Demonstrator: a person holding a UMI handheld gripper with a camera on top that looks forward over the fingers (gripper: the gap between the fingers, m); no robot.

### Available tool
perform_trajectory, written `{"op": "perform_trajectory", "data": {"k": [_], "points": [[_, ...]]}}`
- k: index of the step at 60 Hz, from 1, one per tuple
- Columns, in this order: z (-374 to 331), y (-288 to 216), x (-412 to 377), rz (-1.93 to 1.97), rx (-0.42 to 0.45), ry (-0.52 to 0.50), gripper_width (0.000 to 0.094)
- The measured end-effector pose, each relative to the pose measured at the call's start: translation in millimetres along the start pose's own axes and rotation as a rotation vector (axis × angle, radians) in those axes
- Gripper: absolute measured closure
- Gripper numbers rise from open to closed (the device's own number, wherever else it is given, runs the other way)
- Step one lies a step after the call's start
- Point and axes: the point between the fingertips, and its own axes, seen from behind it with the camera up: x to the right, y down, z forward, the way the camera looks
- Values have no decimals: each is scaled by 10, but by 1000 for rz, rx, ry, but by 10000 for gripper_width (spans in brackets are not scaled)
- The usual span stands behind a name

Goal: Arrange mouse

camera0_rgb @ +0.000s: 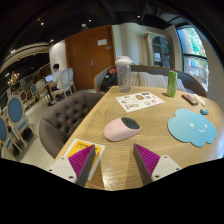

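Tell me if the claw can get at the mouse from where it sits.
Probably yes. The mouse lies on the table just ahead of the open claw, with nothing between them.

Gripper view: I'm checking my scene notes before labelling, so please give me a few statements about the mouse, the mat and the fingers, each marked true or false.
1. The mouse lies on the bare wooden table, just ahead of the gripper. True.
2. The fingers are clamped on the mouse. False: they are open and hold nothing.
3. The blue cloud-shaped mat lies apart from the mouse. True.
4. The mouse sits on the mat. False: it rests on the table beside it.
5. A clear pitcher stands beyond the mouse. True.
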Motion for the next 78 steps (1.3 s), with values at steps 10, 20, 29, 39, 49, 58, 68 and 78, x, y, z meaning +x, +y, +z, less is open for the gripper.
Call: {"op": "perform_trajectory", "data": {"k": [10, 20, 29, 39, 49, 58, 68, 78], "points": [[271, -178, 46, 10, -26, 16, 154], [510, -307, -8, -7, -51, 0, 142], [727, -412, -113, -40, -69, -3, 142], [940, -491, -189, -86, -71, 28, 158], [946, -497, -233, -90, -42, 45, 427], [856, -472, -380, -104, -47, -18, 531], [299, -1257, -214, -114, 166, -12, 538], [-542, -2136, 1190, -96, 347, 211, 538]]}}
